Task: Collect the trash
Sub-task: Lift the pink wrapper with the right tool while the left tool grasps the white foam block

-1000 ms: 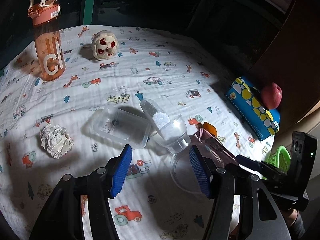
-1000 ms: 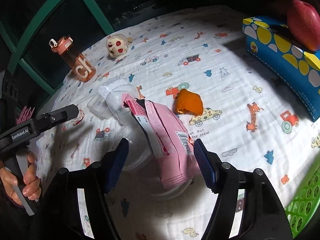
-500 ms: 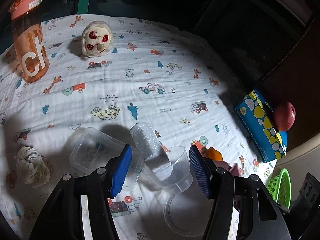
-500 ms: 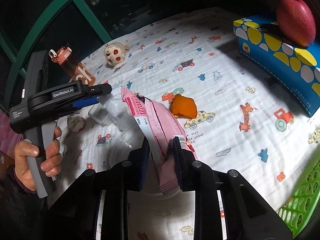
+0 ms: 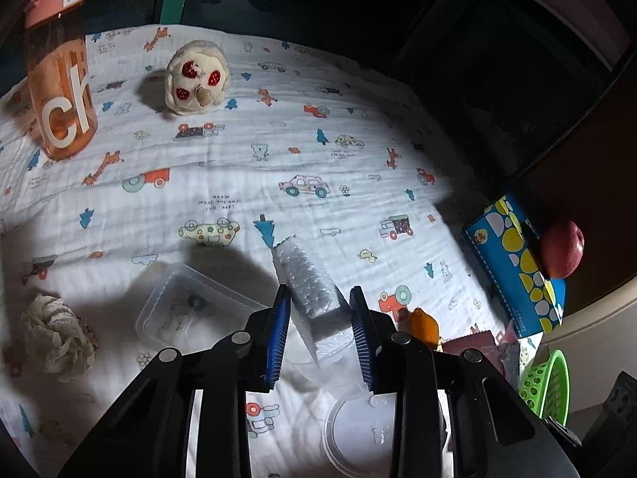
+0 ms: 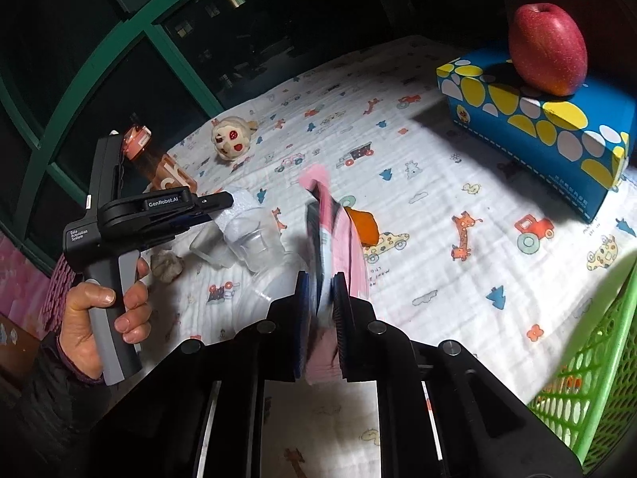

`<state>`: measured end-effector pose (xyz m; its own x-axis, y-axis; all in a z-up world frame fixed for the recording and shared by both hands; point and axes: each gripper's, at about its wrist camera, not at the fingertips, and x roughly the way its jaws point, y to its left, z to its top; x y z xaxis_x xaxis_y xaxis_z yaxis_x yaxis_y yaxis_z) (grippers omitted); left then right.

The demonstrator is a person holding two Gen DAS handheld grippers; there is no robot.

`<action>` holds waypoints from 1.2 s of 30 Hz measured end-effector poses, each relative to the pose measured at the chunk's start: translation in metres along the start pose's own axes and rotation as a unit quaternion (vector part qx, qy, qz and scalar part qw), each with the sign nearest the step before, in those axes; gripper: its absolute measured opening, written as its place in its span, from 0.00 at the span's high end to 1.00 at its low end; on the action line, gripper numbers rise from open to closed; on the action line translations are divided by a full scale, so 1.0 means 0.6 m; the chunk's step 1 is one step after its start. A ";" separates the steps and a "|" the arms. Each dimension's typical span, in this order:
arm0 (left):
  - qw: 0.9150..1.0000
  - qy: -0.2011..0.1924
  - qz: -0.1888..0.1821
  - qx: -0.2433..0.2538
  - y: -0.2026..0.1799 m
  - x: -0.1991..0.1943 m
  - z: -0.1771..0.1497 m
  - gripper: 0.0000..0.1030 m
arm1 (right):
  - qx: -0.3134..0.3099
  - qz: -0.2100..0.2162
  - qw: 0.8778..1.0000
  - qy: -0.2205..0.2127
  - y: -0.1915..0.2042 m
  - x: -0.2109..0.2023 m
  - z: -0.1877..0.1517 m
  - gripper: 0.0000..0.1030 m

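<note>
My right gripper (image 6: 321,298) is shut on a pink snack wrapper (image 6: 324,215) and holds it up above the cloth. My left gripper (image 5: 320,326) is closed around a white foam block (image 5: 310,290) that stands in a clear plastic cup (image 6: 254,243). A clear rectangular tub (image 5: 191,310), a round clear lid (image 5: 358,434), a crumpled paper ball (image 5: 55,334) and an orange peel (image 5: 424,324) lie on the cloth. The green basket (image 6: 589,370) is at the right.
An orange water bottle (image 5: 59,79) and a plush toy (image 5: 197,79) stand at the far side of the printed cloth (image 5: 239,183). A blue tissue box (image 6: 537,119) with a red apple (image 6: 547,47) on it is at the right.
My right gripper closed on the pink wrapper and lifted it. My left gripper moved forward to the cup and closed its fingers around the foam block.
</note>
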<state>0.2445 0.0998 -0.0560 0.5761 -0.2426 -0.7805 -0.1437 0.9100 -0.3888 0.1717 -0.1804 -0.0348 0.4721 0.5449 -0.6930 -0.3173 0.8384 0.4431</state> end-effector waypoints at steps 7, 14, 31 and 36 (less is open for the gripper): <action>0.999 -0.043 0.003 0.020 -0.027 -0.054 0.011 0.71 | 0.009 -0.002 1.000 -0.018 -0.008 -0.042 -0.002 0.88; 0.998 -0.058 -0.010 0.037 -0.051 -0.095 0.004 0.71 | 0.016 -0.030 0.999 -0.002 -0.033 -0.024 -0.010 0.64; 0.996 -0.057 -0.043 0.054 -0.068 -0.110 -0.007 0.71 | -0.047 -0.154 0.985 0.064 -0.046 0.116 0.006 0.22; 0.995 -0.061 -0.050 0.056 -0.069 -0.117 -0.005 0.71 | -0.067 -0.196 0.974 0.089 -0.044 0.147 0.008 0.24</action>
<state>0.2074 0.0780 0.0134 0.6776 -0.2981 -0.6723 0.0060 0.9164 -0.4003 0.2260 -0.1544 -0.1049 0.4326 0.1630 -0.8867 -0.2512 0.9664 0.0551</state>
